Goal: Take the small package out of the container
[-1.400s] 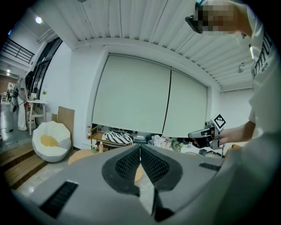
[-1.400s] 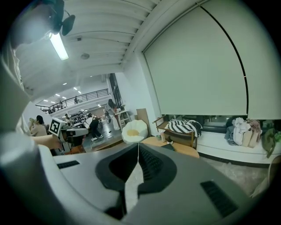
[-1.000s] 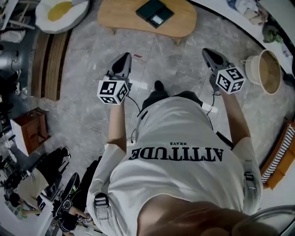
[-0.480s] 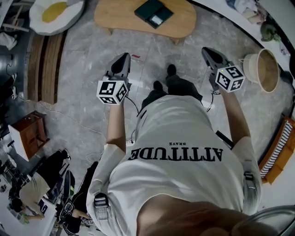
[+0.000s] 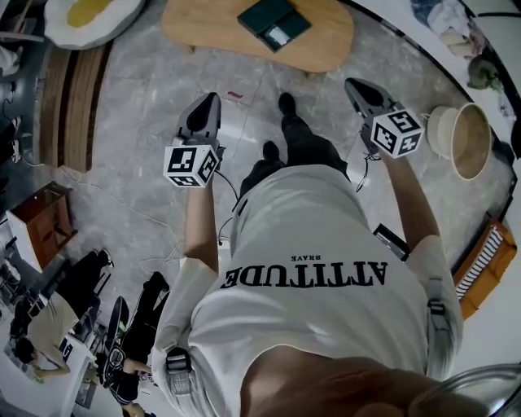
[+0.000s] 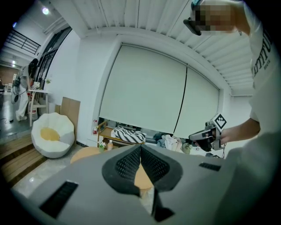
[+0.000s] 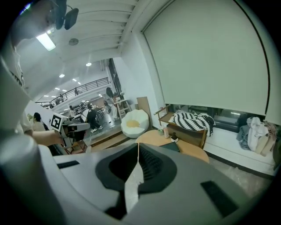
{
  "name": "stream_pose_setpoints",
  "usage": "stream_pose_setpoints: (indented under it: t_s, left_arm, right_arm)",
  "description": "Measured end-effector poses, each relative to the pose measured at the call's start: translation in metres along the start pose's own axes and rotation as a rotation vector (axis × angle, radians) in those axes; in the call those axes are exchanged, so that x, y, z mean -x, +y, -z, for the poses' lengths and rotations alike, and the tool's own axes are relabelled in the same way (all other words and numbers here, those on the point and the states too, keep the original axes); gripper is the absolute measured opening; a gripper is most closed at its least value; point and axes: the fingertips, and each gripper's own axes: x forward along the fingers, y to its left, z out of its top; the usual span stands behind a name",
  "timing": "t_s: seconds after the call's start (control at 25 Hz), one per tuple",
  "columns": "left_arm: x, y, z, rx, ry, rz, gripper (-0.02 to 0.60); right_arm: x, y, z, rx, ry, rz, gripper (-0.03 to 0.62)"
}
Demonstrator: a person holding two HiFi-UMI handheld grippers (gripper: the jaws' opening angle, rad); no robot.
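Holds the left gripper (image 5: 212, 98) and the right gripper (image 5: 352, 84) out in front, side by side and well apart, both aimed forward and somewhat down over a grey floor (image 5: 146, 106). Has the left jaws pressed together tip to tip, with nothing caught between them. Has the right jaws closed the same way, likewise empty. Faces a low wooden table (image 5: 321, 45) that lies ahead of both grippers, beyond their tips and touching neither. Finds a dark, flat container (image 5: 273, 22) on that table, roughly between the lines along which the two grippers point and well apart from each. Cannot tell the package as such: makes out only a pale patch (image 5: 281, 35) at the container's corner nearest the grippers, too small to tell what it is. Stands with one shoe (image 5: 286, 102) set forward on the floor between the two grippers. Passes a round basket (image 5: 464, 138) on the floor to the right of the right gripper, and a white beanbag (image 5: 85, 12) with a yellow centre far off to the left of the left gripper and ahead of it.
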Motion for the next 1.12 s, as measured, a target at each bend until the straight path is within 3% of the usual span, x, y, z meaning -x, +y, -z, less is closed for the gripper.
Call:
stream_pose_setpoints:
  t_s: [0.24,0.44,0.76,1.12]
  left_arm:
    - [-0.061,0.034,-0.013,0.023,0.0,-0.041,0.021]
    - [-0.115,0.052,-0.01,0.04,0.012,-0.077,0.021]
    - [-0.176,0.071,-0.003,0.076,0.063,-0.137,0.021]
    - [-0.223,0.093,0.014,0.094,0.116,-0.156,0.021]
  right_arm:
    - [-0.073,-0.047,-0.03,0.045,0.079,-0.046,0.023]
    - [-0.123,-0.099,-0.038,0.023,0.131,-0.077,0.023]
    - [-0.19,-0.161,-0.027,0.002,0.233,-0.124,0.023]
    - [-0.246,-0.194,-0.005,-0.042,0.319,-0.143,0.023]
